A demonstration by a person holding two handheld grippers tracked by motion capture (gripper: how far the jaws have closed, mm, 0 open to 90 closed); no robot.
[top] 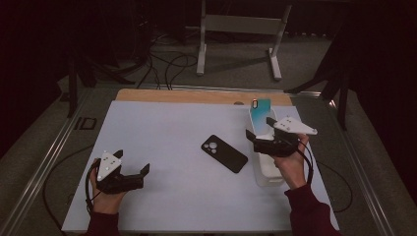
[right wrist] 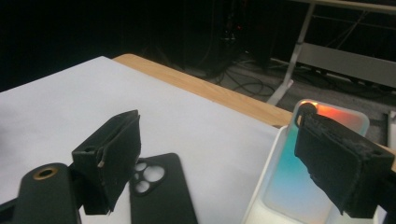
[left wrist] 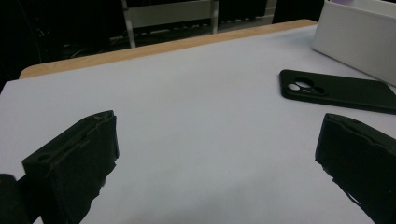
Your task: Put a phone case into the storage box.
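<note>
White plastic box [top: 268, 169] lies under the right gripper [top: 252, 133], and a turquoise phone case [top: 260, 115] with an orange top edge leans inside it, just beyond this gripper. Its jaws stand wide apart and hold nothing. A black phone case [top: 224, 153] lies flat on the white table [top: 162, 147], just beside the right gripper and well apart from the left gripper [top: 132, 162], whose jaws are also wide open and empty. The right gripper view shows the colours of the turquoise case [right wrist: 299, 186] from near; the left gripper view shows the outer wall of the box [left wrist: 355, 42] and the black case [left wrist: 336, 90] before it
</note>
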